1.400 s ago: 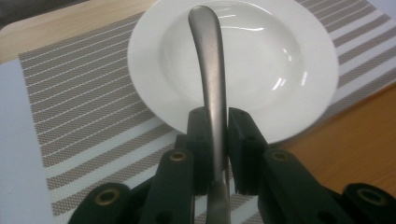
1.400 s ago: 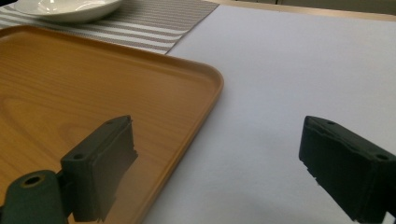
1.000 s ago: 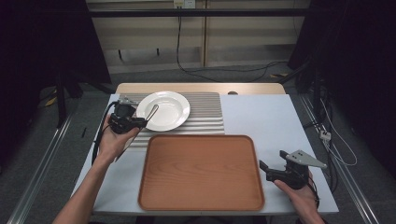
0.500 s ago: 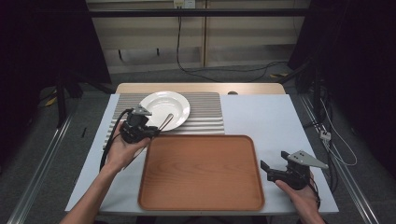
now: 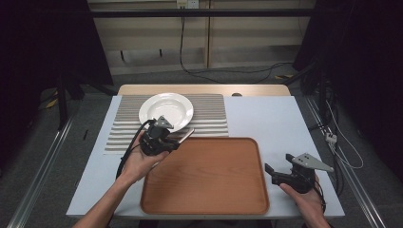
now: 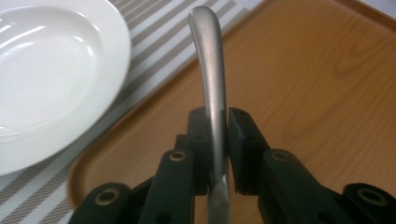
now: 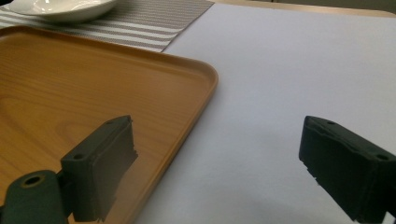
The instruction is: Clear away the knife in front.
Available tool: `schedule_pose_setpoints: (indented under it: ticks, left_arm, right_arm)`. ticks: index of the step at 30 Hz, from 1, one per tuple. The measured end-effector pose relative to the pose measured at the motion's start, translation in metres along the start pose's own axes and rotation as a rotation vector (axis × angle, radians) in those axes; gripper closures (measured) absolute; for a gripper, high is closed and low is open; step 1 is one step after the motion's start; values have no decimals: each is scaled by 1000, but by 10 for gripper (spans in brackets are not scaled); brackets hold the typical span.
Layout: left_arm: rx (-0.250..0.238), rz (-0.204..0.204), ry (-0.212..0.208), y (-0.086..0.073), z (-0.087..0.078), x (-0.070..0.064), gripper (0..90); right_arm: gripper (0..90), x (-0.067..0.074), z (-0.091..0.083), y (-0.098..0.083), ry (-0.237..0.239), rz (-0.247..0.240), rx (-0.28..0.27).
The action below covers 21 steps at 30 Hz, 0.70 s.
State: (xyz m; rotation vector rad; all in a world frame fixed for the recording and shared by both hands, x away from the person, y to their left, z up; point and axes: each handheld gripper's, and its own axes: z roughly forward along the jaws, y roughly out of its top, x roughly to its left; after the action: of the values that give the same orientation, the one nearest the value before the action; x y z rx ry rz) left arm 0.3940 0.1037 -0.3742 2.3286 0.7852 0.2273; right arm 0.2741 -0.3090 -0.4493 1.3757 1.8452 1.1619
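Clamped in your left gripper [image 6: 217,135] is a metal utensil handle [image 6: 211,70], smooth, brushed steel, curved and rounded at the tip; its working end is hidden behind the jaws, so you cannot tell spoon from fork. From above, your left gripper [image 5: 167,141] hovers at the far left corner of the wooden tray [image 5: 209,199], with the handle pointing over its rim. Your right gripper [image 5: 275,175] rests by the tray's right edge on the pale tablecloth [image 5: 266,114], jaws spread wide with nothing between them.

Judging by how things lie, you have the utensil lifted and carried as far as the tray, but it is not set down: the tray's warm, grained surface is bare. What looks left is to lower the utensil flat onto the wood and let go. The white ceramic plate [image 5: 166,109], glossy and shallow, sits on the ribbed grey-and-white striped placemat [image 5: 209,118] just beyond the tray.
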Motion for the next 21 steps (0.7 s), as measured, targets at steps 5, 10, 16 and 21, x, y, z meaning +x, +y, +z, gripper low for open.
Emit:
schedule_pose_setpoints:
  ticks: [5,10,16,21]
  left_arm:
    - [4,19,-28,0,5,-13,800]
    - [22,26,-36,-6,11,-19,800]
    - [49,14,-47,-16,20,-22,800]
    - [82,15,-55,-21,31,-23,800]
  right_arm:
    - [105,1,-2,0,3,-4,-2]
    - [105,3,0,1,9,-7,-1]
    - [105,4,2,2,13,-12,1]
    - [105,4,2,2,16,-15,1]
